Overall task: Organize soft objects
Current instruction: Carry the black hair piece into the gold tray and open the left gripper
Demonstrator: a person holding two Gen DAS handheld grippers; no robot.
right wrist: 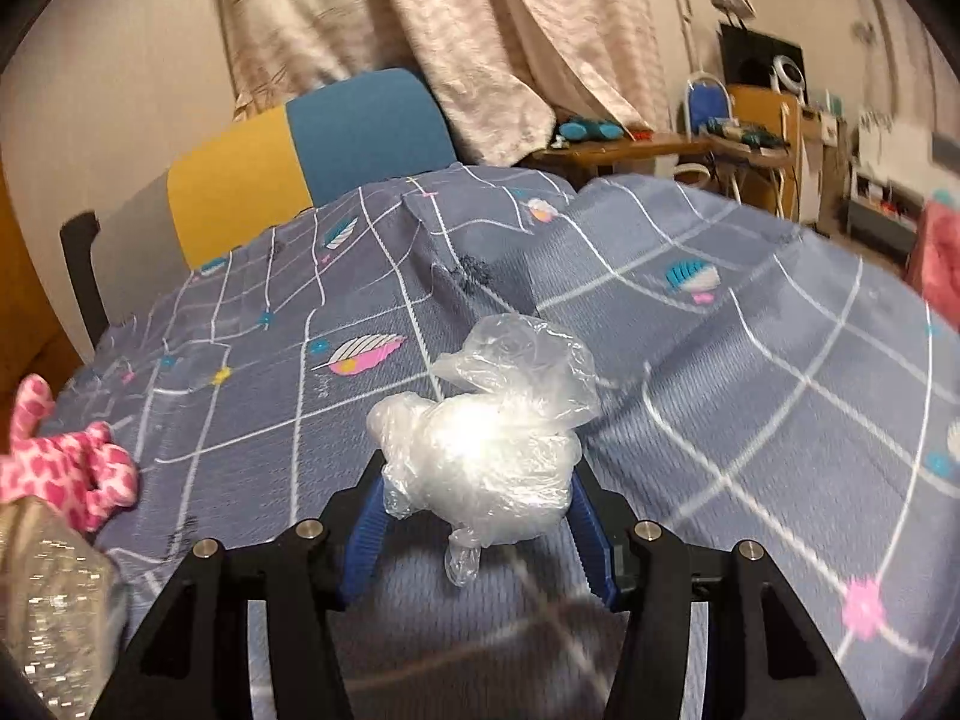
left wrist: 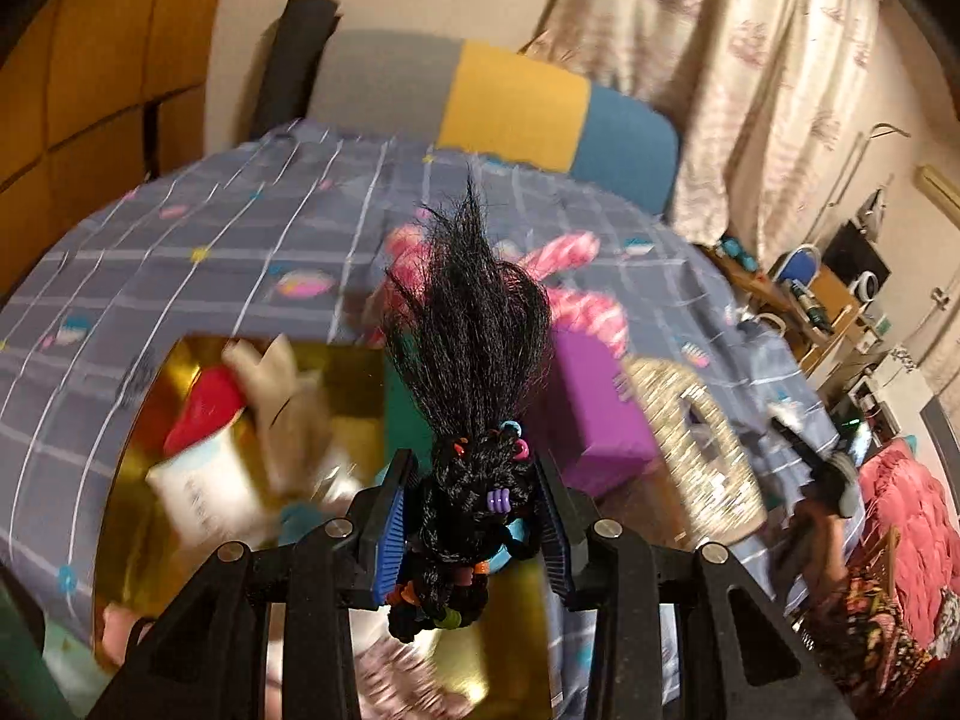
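My left gripper (left wrist: 474, 510) is shut on a black hairpiece (left wrist: 474, 360) with braids and coloured beads, its loose hair pointing away from me. It hangs above a gold-lined box (left wrist: 180, 540) that holds a red item (left wrist: 201, 414), a white bottle-like item (left wrist: 204, 492) and a pale cloth (left wrist: 288, 408). My right gripper (right wrist: 477, 516) is shut on a crumpled clear plastic bag (right wrist: 486, 438), held over the blue-grey patterned bedspread (right wrist: 720, 390). A pink-and-white plush toy lies on the bed (left wrist: 576, 294) and shows at the left edge of the right wrist view (right wrist: 66, 468).
A purple box (left wrist: 594, 414) and a glittery silver bag (left wrist: 696, 450) (right wrist: 54, 606) lie on the bed right of the gold box. A grey, yellow and blue headboard cushion (left wrist: 516, 102) backs the bed. Curtains (right wrist: 420, 30) and a cluttered desk (right wrist: 660, 144) stand beyond. A pink quilt (left wrist: 912, 522) lies far right.
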